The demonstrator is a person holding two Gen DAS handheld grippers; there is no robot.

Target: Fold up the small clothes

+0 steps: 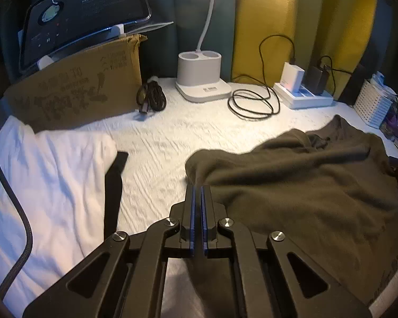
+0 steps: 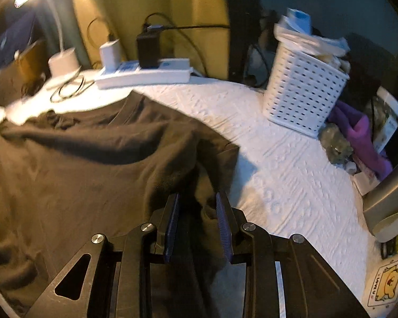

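A dark olive T-shirt [image 1: 299, 185] lies spread and rumpled on the white textured table cover [image 1: 161, 143]. My left gripper [image 1: 198, 188] is shut on the shirt's left sleeve edge, with the blue pads pressed together on the cloth. In the right wrist view the same shirt [image 2: 79, 159] fills the left half. My right gripper [image 2: 197, 196] is open, its blue pads apart on either side of a raised fold at the shirt's right sleeve, not clamping it.
A folded white garment [image 1: 47, 185] lies at the left. At the back stand a cardboard box [image 1: 74, 90], a lamp base [image 1: 200, 79], coiled cables [image 1: 252, 103] and a power strip [image 2: 146, 75]. A white perforated basket [image 2: 302, 92] and purple cloth [image 2: 363, 137] sit at right.
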